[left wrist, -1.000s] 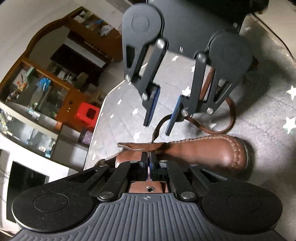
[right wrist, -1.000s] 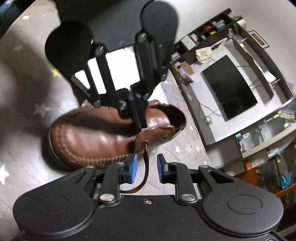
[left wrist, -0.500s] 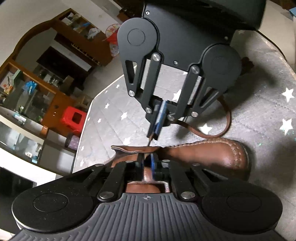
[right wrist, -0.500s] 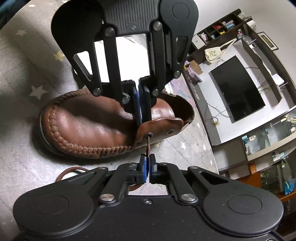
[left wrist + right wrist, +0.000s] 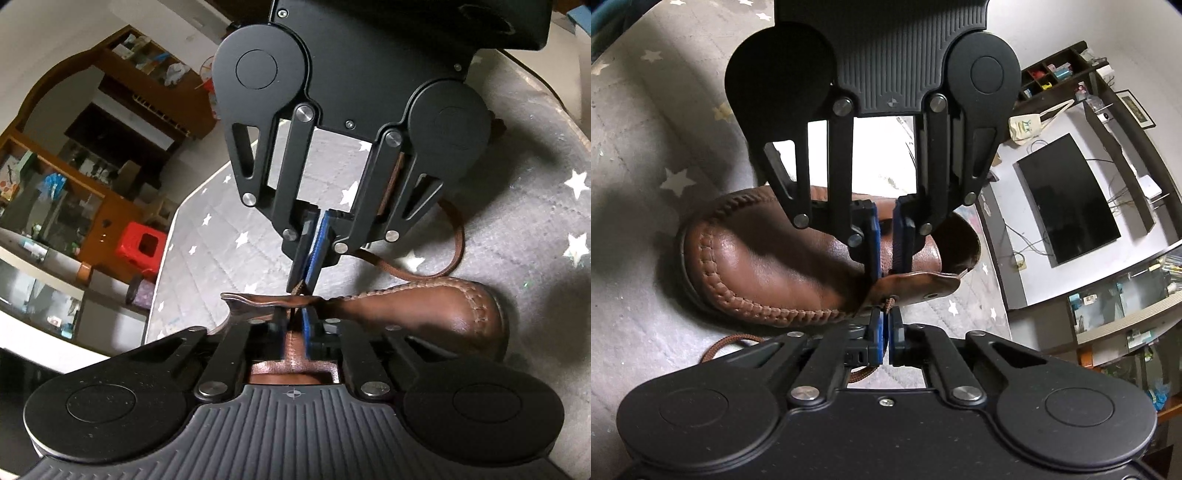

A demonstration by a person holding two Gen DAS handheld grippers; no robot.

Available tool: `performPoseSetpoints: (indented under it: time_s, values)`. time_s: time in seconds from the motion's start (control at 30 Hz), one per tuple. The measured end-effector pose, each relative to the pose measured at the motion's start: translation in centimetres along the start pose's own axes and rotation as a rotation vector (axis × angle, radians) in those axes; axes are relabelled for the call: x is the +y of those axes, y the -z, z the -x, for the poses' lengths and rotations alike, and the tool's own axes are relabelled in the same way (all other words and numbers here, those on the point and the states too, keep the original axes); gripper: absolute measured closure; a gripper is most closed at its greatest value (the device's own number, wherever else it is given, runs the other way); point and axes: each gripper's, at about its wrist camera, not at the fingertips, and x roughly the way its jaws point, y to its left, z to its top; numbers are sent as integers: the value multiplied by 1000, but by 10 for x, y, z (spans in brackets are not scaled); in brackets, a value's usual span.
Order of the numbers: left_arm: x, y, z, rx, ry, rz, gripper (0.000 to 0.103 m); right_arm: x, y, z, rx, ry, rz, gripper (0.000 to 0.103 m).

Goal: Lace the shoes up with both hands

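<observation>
Grey star-print mat (image 5: 229, 229) covers the surface, with shelves and a TV behind. On it lies 1 brown shoe (image 5: 768, 266) on its sole, toe away from the shelving, between the 2 tools.

The right gripper (image 5: 886, 332) has its tongs pressed together on the lace (image 5: 424, 273) just outside the eyelet (image 5: 891, 297) in the side flap (image 5: 916, 288). The rest of the lace loops loose over the mat.

The left gripper (image 5: 293, 332) has just been closing. Its tongs now stand almost together and seem to nip the flap's upper edge above that eyelet, though the tips are partly hidden.

I judge this an early threading step, with the lace through 1 hole and a 2nd still empty. Next, the right tool should draw the lace outward while the left steadies the flap.
</observation>
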Motion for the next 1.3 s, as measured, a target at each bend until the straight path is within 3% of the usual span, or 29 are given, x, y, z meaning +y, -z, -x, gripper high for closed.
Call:
performPoseSetpoints:
  time_s: [0.2, 0.9, 0.97, 1.03, 1.3]
  values:
    - [-1, 2, 7, 9, -49, 107, 101, -1, 1, 3, 2, 7, -9, 100]
    - [-20, -2, 53, 143, -295, 76, 101, 6, -26, 25, -75, 52, -28, 99]
    - [-22, -1, 60, 150, -310, 76, 101, 3, -29, 24, -83, 61, -41, 96]
    - [-25, 0, 71, 153, -319, 86, 101, 2, -32, 24, -95, 69, -54, 81]
    - [-32, -4, 88, 148, -340, 87, 101, -4, -50, 24, -150, 103, -76, 81]
